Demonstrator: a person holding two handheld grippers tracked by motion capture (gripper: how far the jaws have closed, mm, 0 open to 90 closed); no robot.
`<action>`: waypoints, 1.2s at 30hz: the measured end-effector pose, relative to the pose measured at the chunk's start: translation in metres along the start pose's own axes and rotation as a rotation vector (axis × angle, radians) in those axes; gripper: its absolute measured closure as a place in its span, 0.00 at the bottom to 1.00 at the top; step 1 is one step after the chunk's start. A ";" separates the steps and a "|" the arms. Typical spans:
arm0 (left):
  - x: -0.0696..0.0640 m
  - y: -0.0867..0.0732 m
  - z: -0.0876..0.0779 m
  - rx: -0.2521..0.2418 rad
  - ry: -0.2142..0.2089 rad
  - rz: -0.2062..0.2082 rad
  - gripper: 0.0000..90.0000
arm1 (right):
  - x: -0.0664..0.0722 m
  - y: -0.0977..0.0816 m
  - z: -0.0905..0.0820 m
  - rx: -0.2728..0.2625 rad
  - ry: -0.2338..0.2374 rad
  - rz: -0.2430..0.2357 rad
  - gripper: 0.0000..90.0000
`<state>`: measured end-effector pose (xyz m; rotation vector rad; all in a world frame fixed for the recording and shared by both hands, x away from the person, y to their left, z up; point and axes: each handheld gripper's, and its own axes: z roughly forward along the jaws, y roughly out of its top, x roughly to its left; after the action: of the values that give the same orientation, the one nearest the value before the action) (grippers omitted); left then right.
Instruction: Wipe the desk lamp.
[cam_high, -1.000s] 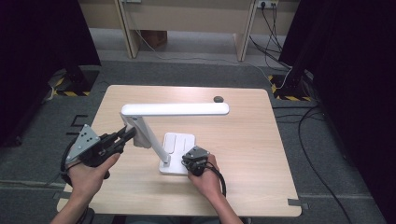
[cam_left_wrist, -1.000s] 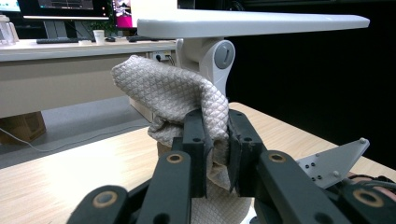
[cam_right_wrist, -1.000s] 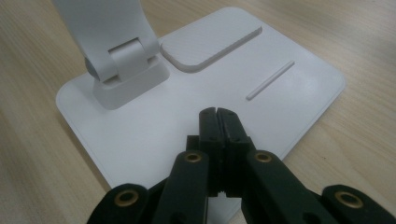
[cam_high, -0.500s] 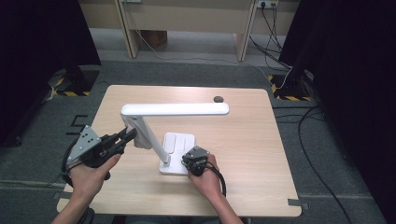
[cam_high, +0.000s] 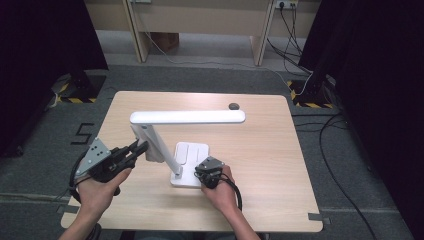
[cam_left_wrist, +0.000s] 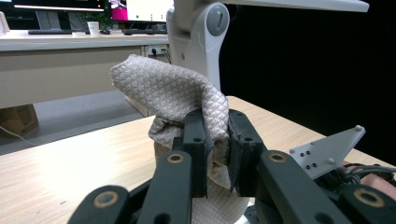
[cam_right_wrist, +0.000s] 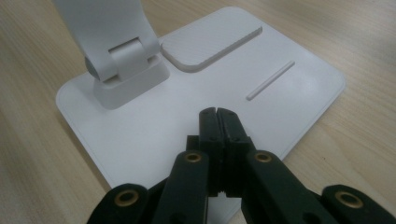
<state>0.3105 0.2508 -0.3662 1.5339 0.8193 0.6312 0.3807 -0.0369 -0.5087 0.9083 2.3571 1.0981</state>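
1. Fingers, high view: left gripper (cam_high: 137, 149) holds a cloth (cam_high: 151, 154) against the lower arm of the white lamp (cam_high: 187, 117); right gripper (cam_high: 204, 175) rests tip-down on the lamp base (cam_high: 191, 152). Lamp stands mid-tabletop (cam_high: 260, 165), its head level above it. A small dark object (cam_high: 233, 106) lies by the far edge.
2. Left gripper view: fingers (cam_left_wrist: 194, 140) nearly closed, pinching a fold of the grey quilted cloth (cam_left_wrist: 163, 88); cloth bunched upward just before the lamp joint (cam_left_wrist: 205, 28), contact with it not certain.
3. Right gripper view: fingers (cam_right_wrist: 209, 122) fully closed, holding nothing, pressed on the base plate (cam_right_wrist: 289, 93) near its front edge, apparently steadying it; hinge (cam_right_wrist: 123, 65) at far left.
4. Progress, judged: wiping under way at the arm; head and base likely remain.
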 end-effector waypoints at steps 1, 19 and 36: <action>0.000 0.000 0.000 0.000 0.000 -0.001 0.88 | 0.000 0.000 0.000 0.000 0.000 -0.001 1.00; -0.001 -0.009 0.002 0.004 -0.012 -0.013 0.88 | 0.000 0.000 0.000 0.002 -0.001 0.003 1.00; -0.004 -0.018 0.005 0.018 -0.021 -0.024 0.88 | 0.000 0.000 0.000 0.000 0.000 0.002 1.00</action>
<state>0.3096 0.2453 -0.3846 1.5428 0.8281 0.5908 0.3805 -0.0369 -0.5087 0.9108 2.3566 1.0993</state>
